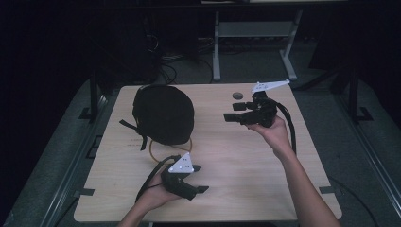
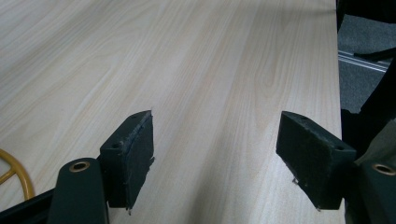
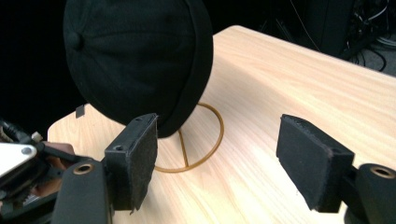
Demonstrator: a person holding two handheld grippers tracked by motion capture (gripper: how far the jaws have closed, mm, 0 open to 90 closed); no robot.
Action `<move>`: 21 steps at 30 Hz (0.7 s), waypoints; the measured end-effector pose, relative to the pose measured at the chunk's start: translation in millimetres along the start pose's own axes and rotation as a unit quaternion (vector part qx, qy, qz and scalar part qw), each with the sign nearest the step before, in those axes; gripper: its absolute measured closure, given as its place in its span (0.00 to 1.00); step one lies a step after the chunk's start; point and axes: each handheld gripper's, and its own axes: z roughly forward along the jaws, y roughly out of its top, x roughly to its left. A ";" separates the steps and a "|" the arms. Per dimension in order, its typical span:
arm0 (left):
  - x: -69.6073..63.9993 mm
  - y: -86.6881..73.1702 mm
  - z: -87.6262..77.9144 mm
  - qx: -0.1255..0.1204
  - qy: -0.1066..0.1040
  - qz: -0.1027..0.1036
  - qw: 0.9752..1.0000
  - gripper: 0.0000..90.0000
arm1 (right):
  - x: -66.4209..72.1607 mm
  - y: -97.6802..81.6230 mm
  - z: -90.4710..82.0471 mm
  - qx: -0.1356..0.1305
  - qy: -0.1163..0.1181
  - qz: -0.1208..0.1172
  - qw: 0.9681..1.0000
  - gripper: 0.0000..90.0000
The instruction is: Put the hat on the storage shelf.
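Nearest the person, the left gripper [image 1: 189, 182] rests low over the bench [image 1: 246, 156], jaws wide apart on nothing. Farther out, the right gripper [image 1: 236, 115] is raised, jaws likewise spread, aimed at the black cap [image 1: 163, 113] on its yellow wire stand [image 3: 205, 140] at the bench's far left. The cap looks soft, light and easily dented; pinch its lower rim. The stand's ring and upright show plainly in the right gripper view, while the high view shows a dangling strap [image 1: 130, 126].
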 end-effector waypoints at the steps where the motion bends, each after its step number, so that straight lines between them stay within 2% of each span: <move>1: -0.2 -0.1 0.2 0.000 0.000 -0.001 1.000 0.30 | -0.4 -1.7 -0.8 -0.001 -0.001 0.002 1.000 0.32; 5: -0.3 -0.3 0.4 0.000 0.001 0.003 1.000 0.30 | -3.7 -10.0 -6.4 0.001 -0.005 0.009 1.000 0.31; 14: -0.5 -2.3 0.7 -0.003 -0.003 -0.009 1.000 0.29 | -9.5 -31.2 -18.5 0.003 -0.011 0.022 1.000 0.30; 21: 0.5 -1.7 0.3 -0.003 -0.003 -0.009 1.000 0.29 | -12.6 -46.2 -25.5 0.007 -0.015 0.029 0.999 0.30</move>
